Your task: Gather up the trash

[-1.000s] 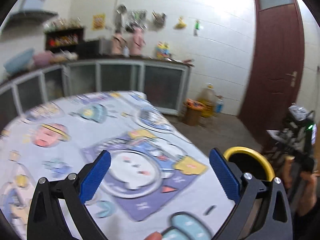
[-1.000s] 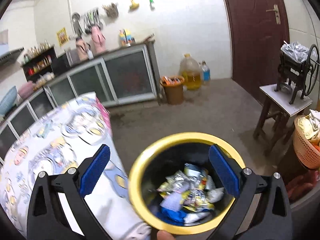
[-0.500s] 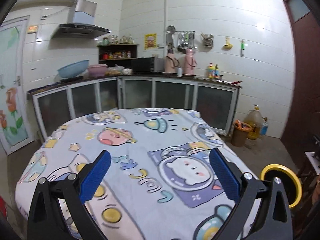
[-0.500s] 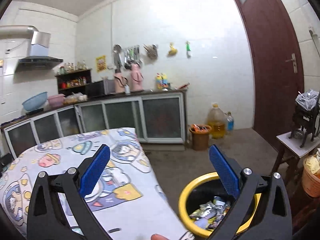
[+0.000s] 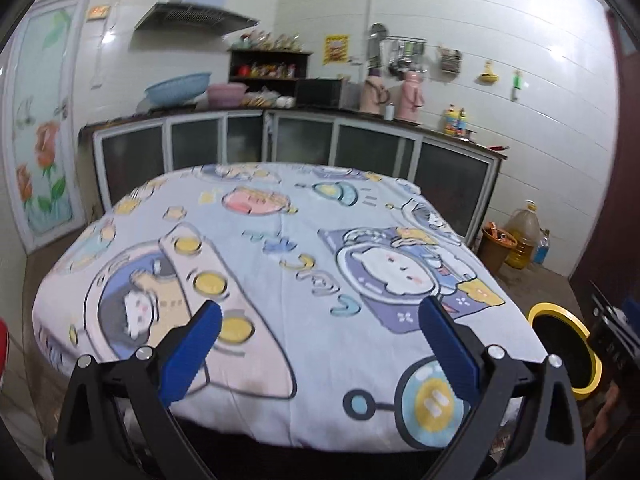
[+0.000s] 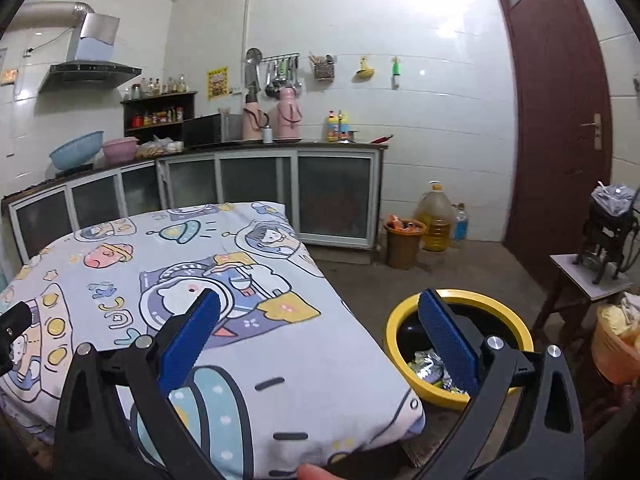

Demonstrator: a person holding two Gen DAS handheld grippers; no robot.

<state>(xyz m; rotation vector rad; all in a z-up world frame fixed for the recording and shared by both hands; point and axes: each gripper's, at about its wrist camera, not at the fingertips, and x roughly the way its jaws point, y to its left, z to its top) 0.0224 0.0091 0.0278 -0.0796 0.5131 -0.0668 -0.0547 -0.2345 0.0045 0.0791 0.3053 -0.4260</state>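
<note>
Left wrist view: left gripper at bottom centre, blue pads spread wide, nothing between them, held above the near edge of a table covered by a cartoon-print cloth that fills mid-frame. Cloth looks bare of trash. Bin with yellow rim at lower right, on the floor just beside the table's right edge; inside reads dark, contents not visible here. Black part of the other gripper pokes in at right edge, near the bin. Cabinets run across the back under the tiled wall, range hood upper left, oil jug and brown bucket mid right on the floor. Right wrist view: right gripper at bottom centre, pads wide apart and empty, its right pad overlapping the bin in frame. Bin sits lower right of centre on the floor, just beside the table corner, crumpled wrappers inside at the bottom. Fingertip at bottom edge. Door upper right, stool with a dark machine at right, orange basket at right edge, bucket and jug by the back wall.
</note>
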